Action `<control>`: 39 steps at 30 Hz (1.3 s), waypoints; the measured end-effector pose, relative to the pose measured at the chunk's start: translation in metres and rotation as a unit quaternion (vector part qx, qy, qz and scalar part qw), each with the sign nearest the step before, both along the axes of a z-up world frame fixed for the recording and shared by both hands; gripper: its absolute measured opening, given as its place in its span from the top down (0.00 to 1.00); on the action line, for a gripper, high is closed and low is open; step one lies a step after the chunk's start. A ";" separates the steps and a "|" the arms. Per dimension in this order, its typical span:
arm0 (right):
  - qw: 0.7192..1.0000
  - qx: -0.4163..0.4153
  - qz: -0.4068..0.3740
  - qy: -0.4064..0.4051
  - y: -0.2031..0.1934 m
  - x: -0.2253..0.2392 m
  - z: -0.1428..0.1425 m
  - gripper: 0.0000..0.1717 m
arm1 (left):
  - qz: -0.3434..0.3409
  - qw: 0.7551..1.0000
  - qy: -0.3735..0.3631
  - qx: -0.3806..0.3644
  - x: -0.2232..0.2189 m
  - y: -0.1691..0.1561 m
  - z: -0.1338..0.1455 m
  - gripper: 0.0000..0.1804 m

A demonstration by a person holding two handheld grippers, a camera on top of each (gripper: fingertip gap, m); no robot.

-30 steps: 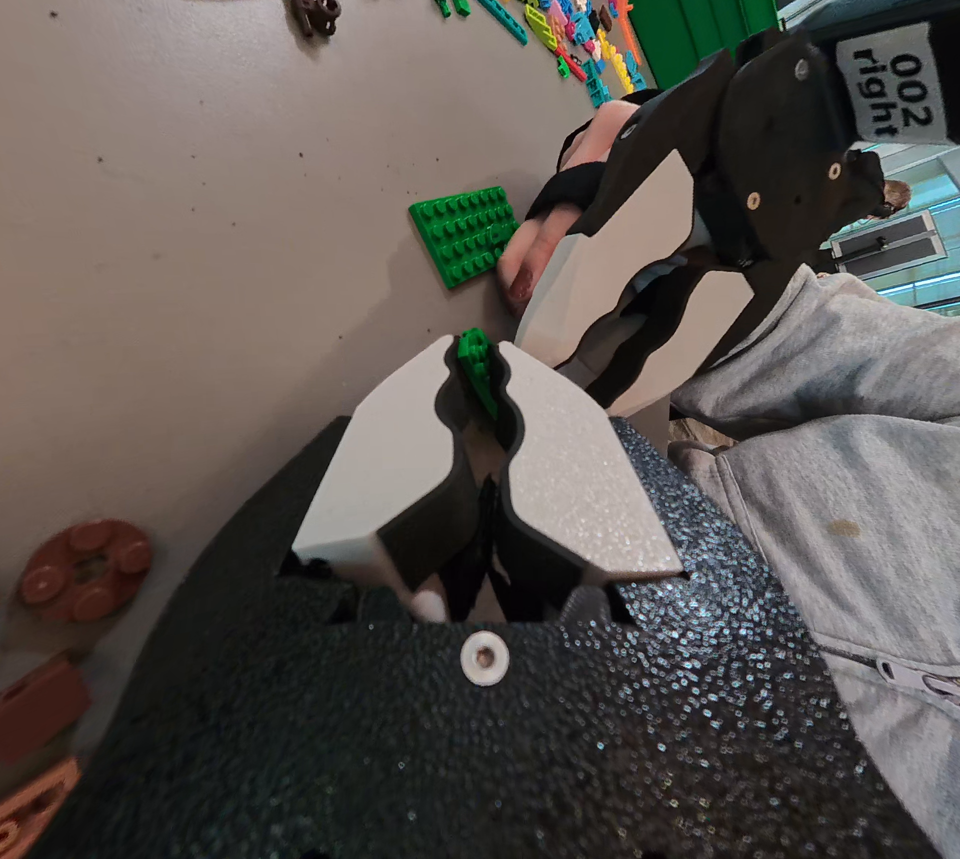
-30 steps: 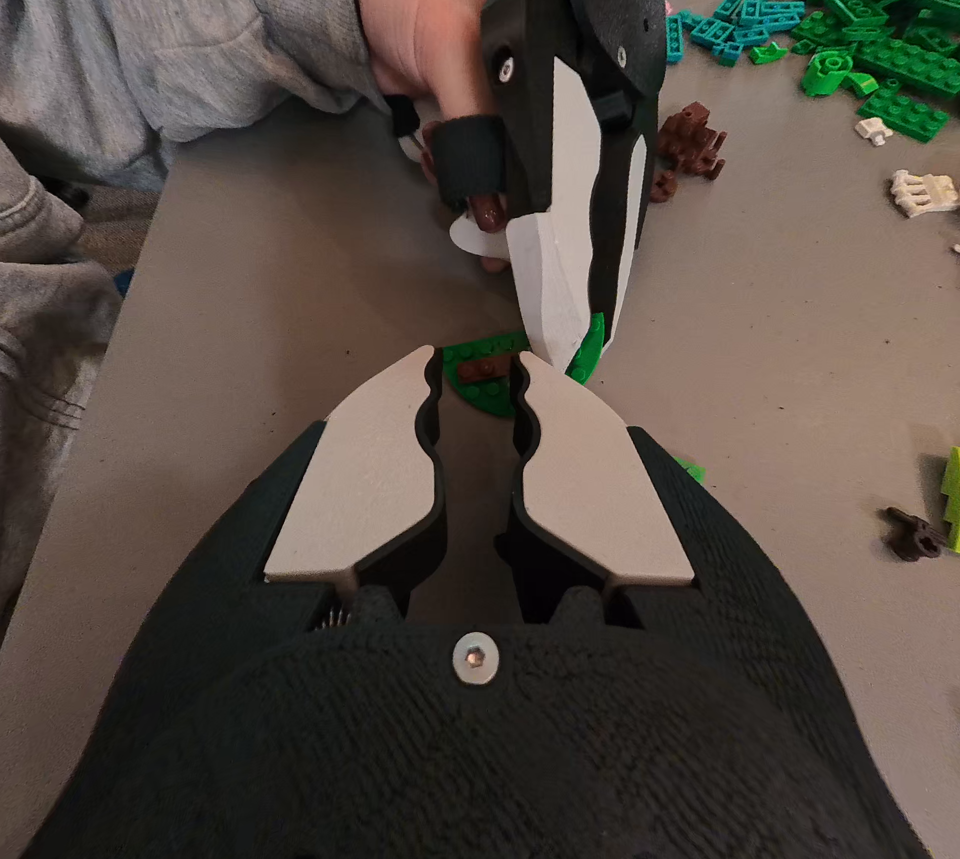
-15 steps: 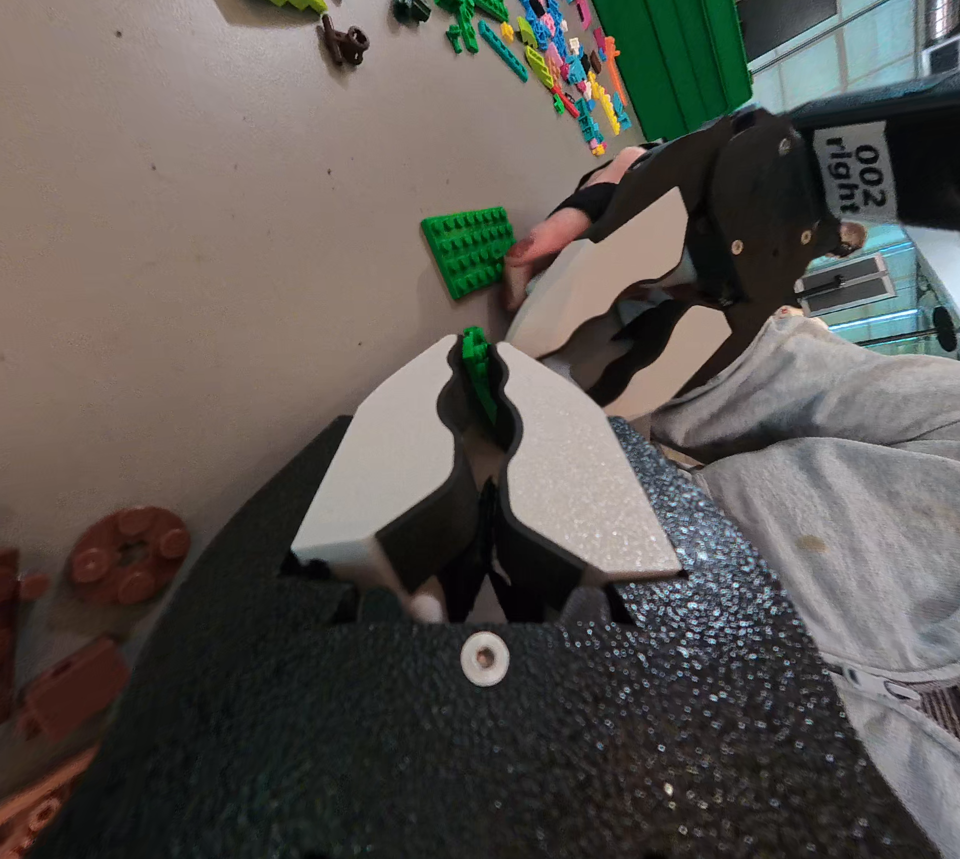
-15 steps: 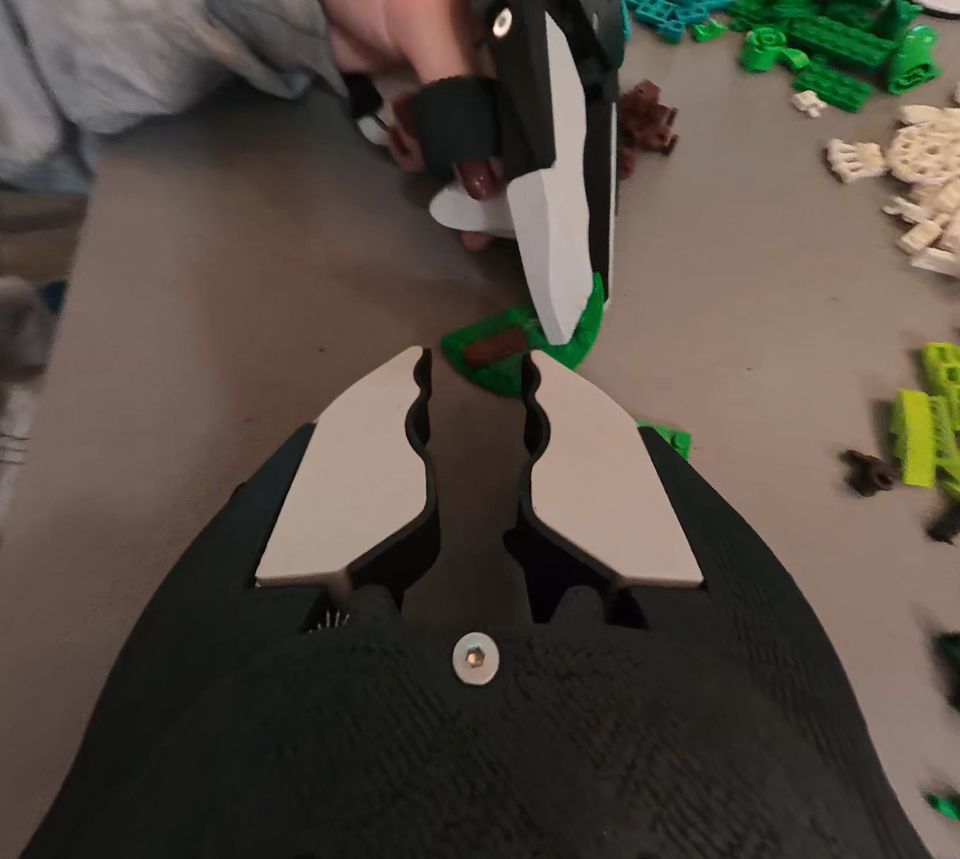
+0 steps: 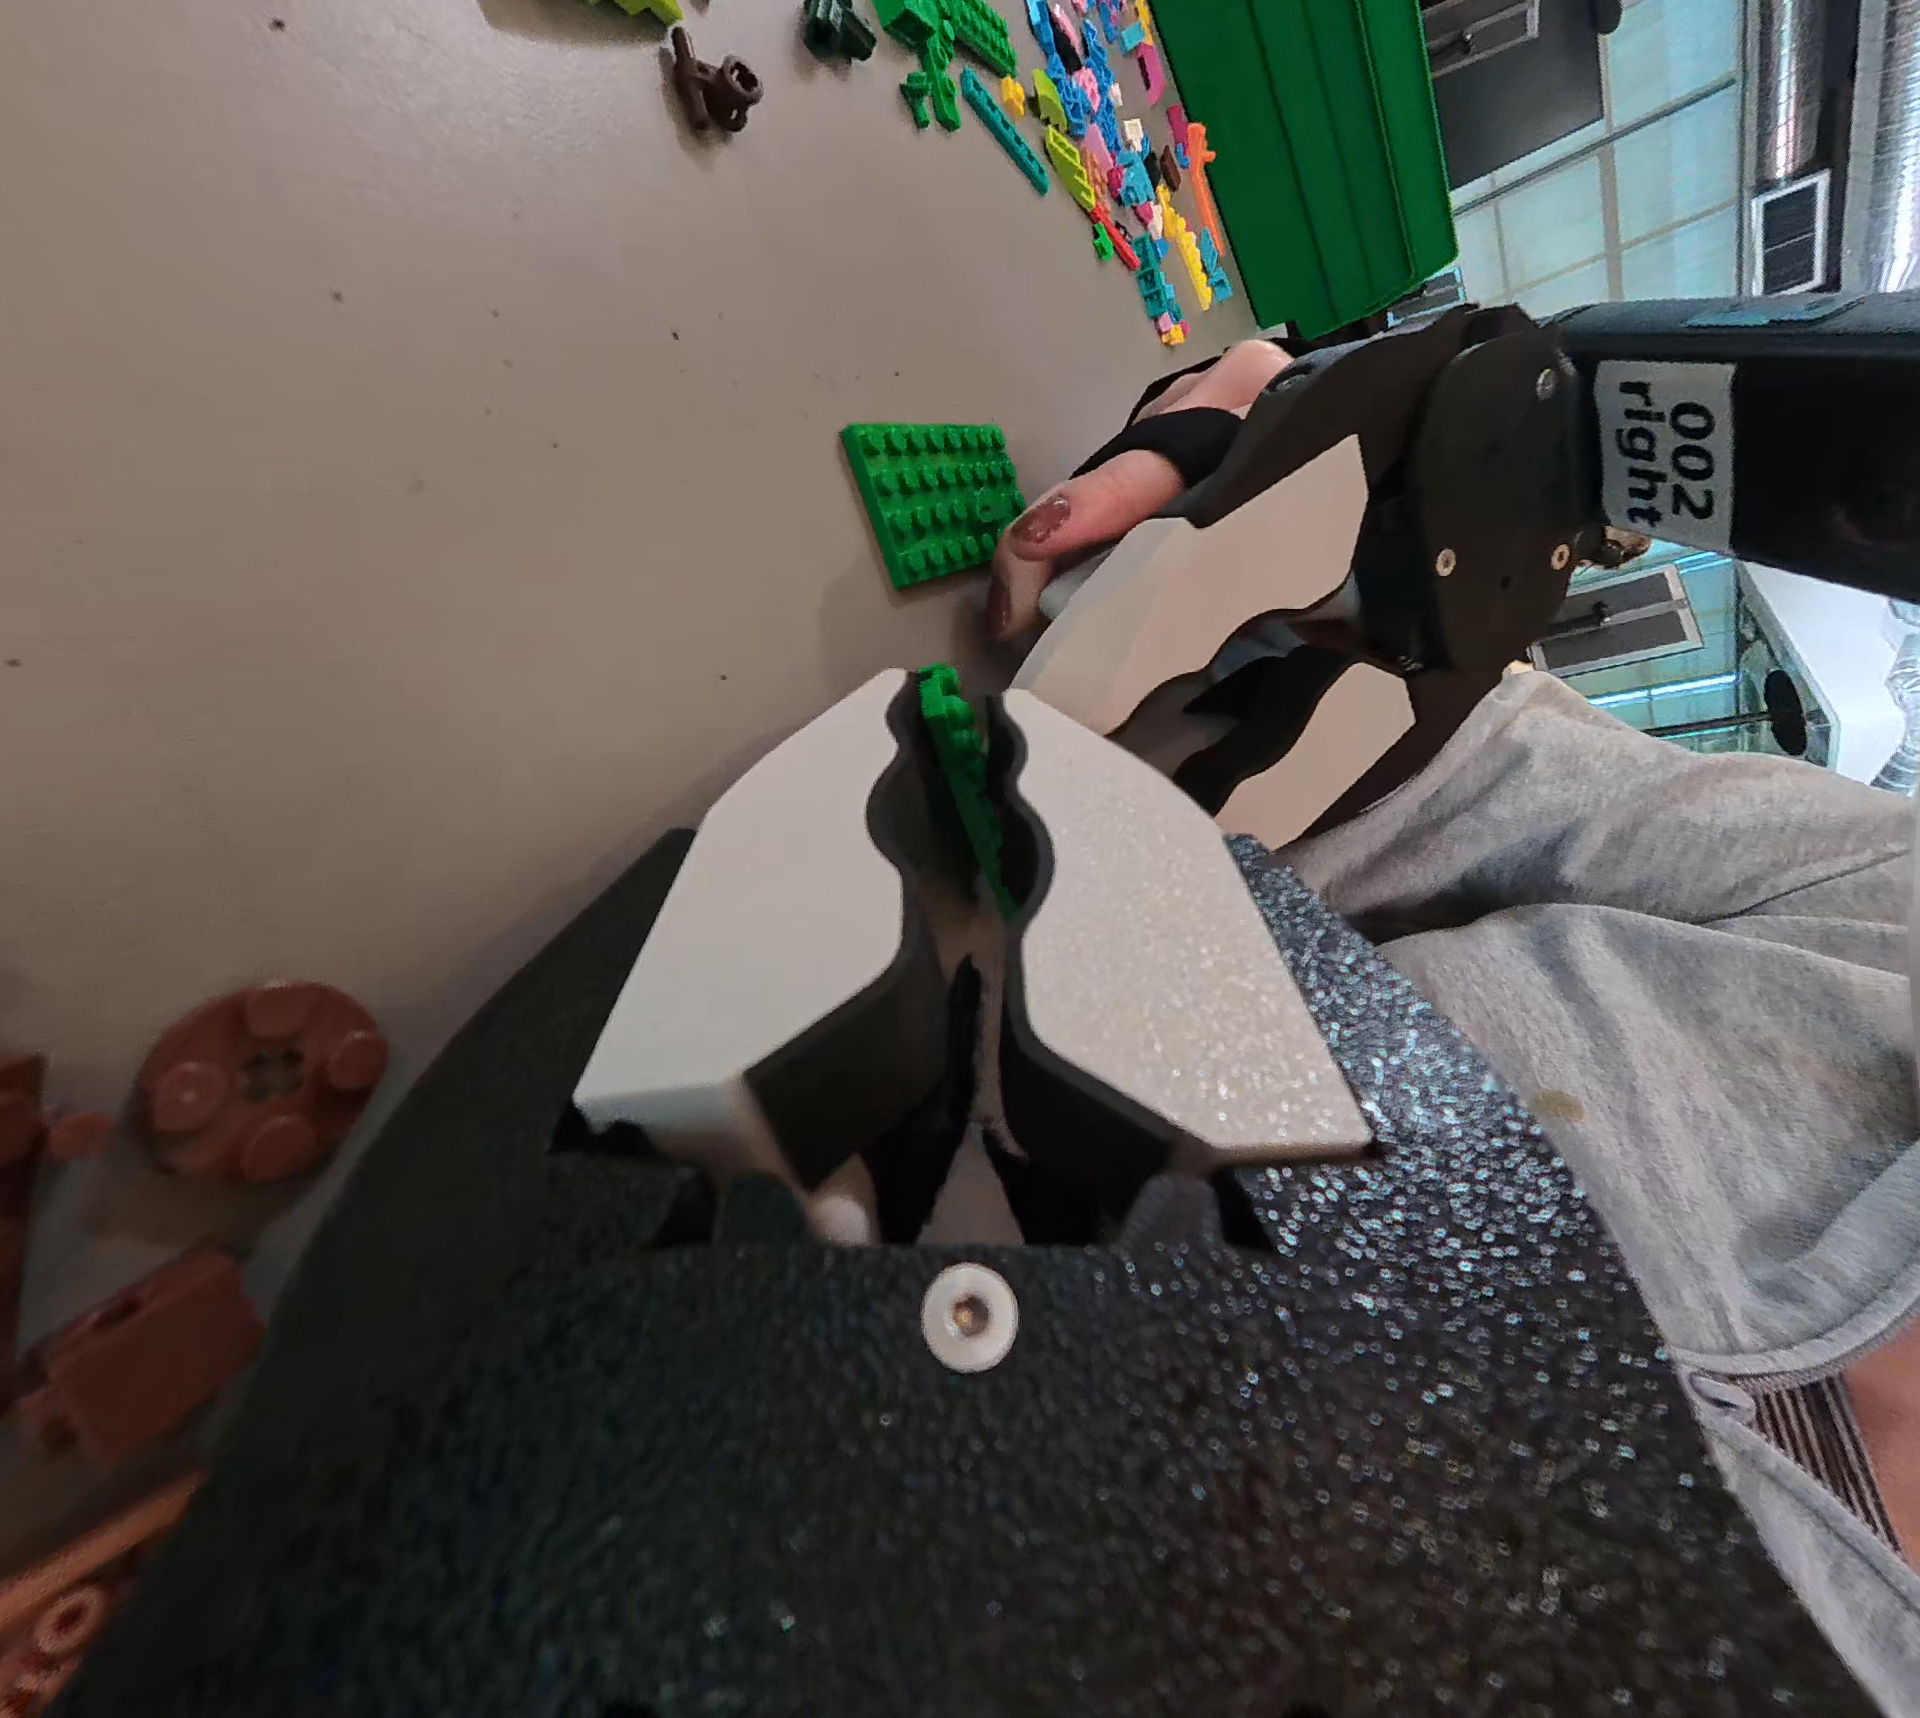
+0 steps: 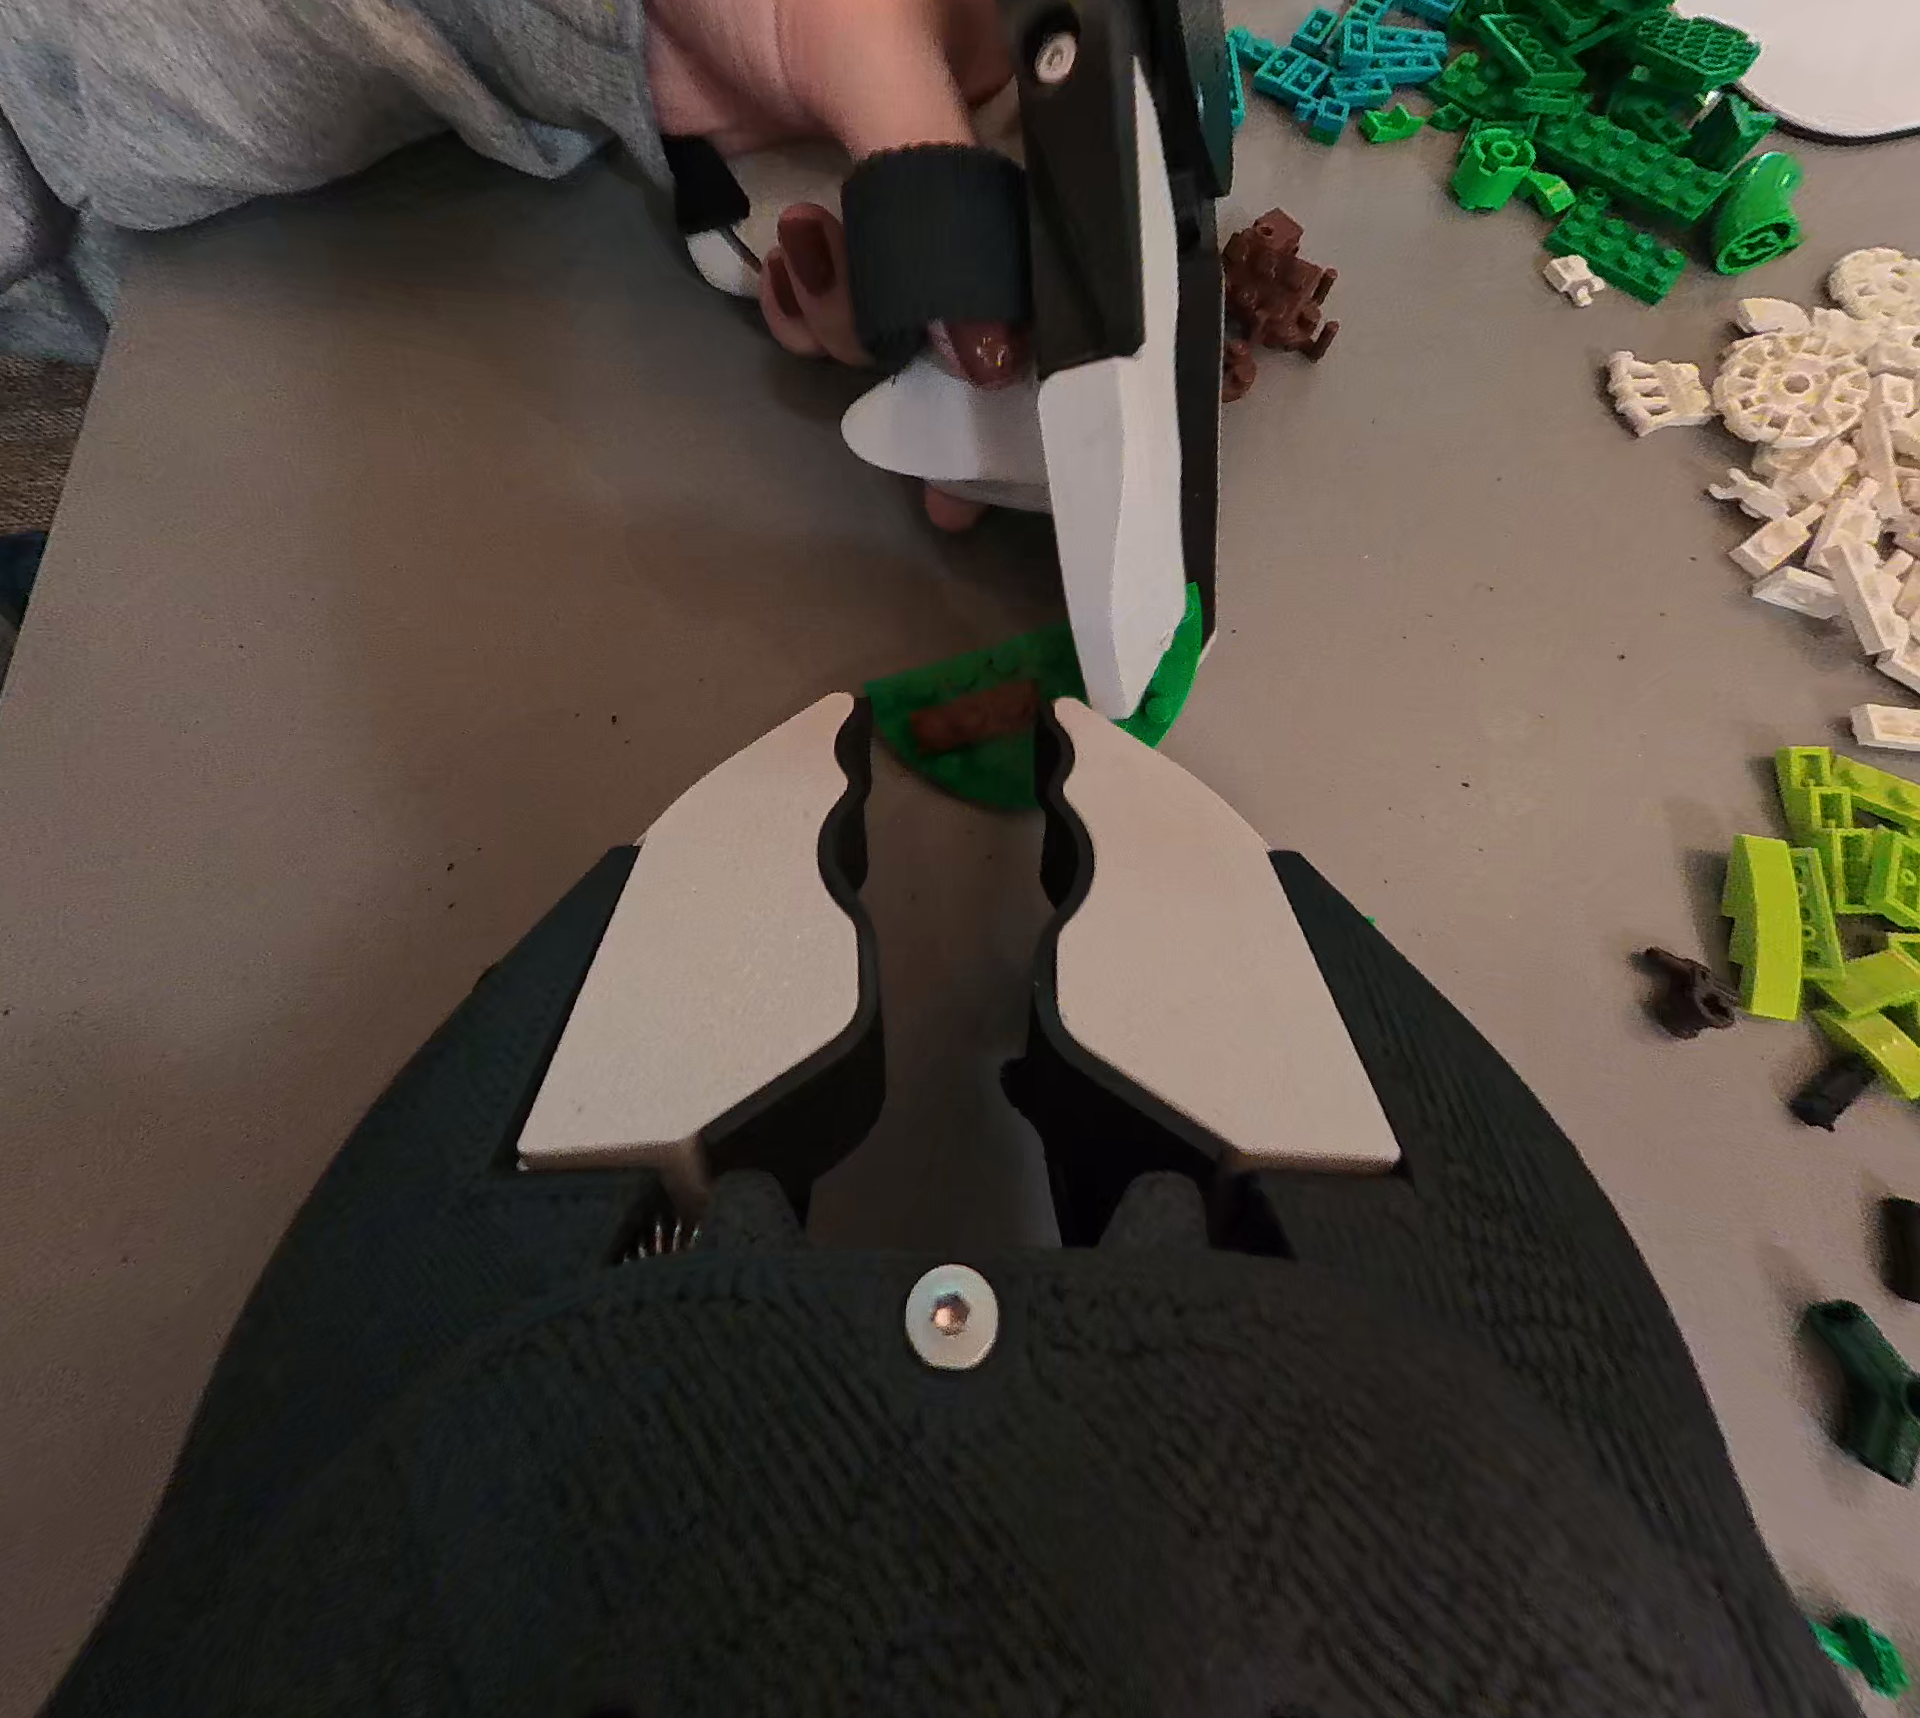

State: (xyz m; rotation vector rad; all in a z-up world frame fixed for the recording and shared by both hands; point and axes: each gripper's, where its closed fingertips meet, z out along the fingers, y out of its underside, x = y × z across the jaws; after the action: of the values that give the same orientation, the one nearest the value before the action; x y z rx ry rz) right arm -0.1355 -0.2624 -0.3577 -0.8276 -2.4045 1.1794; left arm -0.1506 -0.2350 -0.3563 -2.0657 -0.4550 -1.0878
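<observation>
My left gripper (image 5: 951, 692) is shut on a green rounded plate (image 5: 961, 764) and grips it by its edge, close above the grey table (image 5: 416, 421). The right wrist view shows the same plate (image 6: 987, 759), with a small brown plate (image 6: 977, 718) stuck on top, and the left gripper (image 6: 1169, 660) clamped on its far right edge. My right gripper (image 6: 951, 712) is open and empty, its fingertips just short of the green plate's near edge. Its fingers (image 5: 1195, 588) also show in the left wrist view, with a person's hand (image 5: 1101, 505) on them.
A green rectangular plate (image 5: 935, 505) lies flat beyond the grippers. A green bin (image 5: 1288, 58) stands at the table's far side. There are piles of green (image 6: 1590, 89), white (image 6: 1829, 442) and lime (image 6: 1849, 920) bricks, with brown pieces (image 6: 1273, 286) behind the left gripper. A brown round plate (image 5: 260, 1081) lies nearby.
A second ago my right fingertips flanked the brown plate. They have since widened and drawn back a little, and the brown plate stays on the green one. The left gripper keeps its hold.
</observation>
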 end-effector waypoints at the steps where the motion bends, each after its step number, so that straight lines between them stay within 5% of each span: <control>1: 1.000 0.004 0.000 -0.005 0.000 0.001 -0.002 0.82 | 0.007 1.000 -0.002 0.000 -0.002 0.001 0.000 0.94; 32: 0.998 0.064 -0.002 0.014 -0.007 -0.008 -0.006 0.79 | 0.015 0.999 0.042 -0.017 -0.010 -0.005 -0.007 0.97; 39: 1.000 -0.008 0.007 -0.017 -0.009 -0.007 -0.001 0.87 | 0.018 0.997 0.072 -0.010 -0.010 -0.005 -0.007 0.96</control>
State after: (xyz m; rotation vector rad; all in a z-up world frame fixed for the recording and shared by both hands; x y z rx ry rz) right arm -0.1428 -0.2713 -0.3589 -0.8421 -2.4346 1.2019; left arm -0.1605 -0.2395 -0.3631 -2.1280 -0.4309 -0.9090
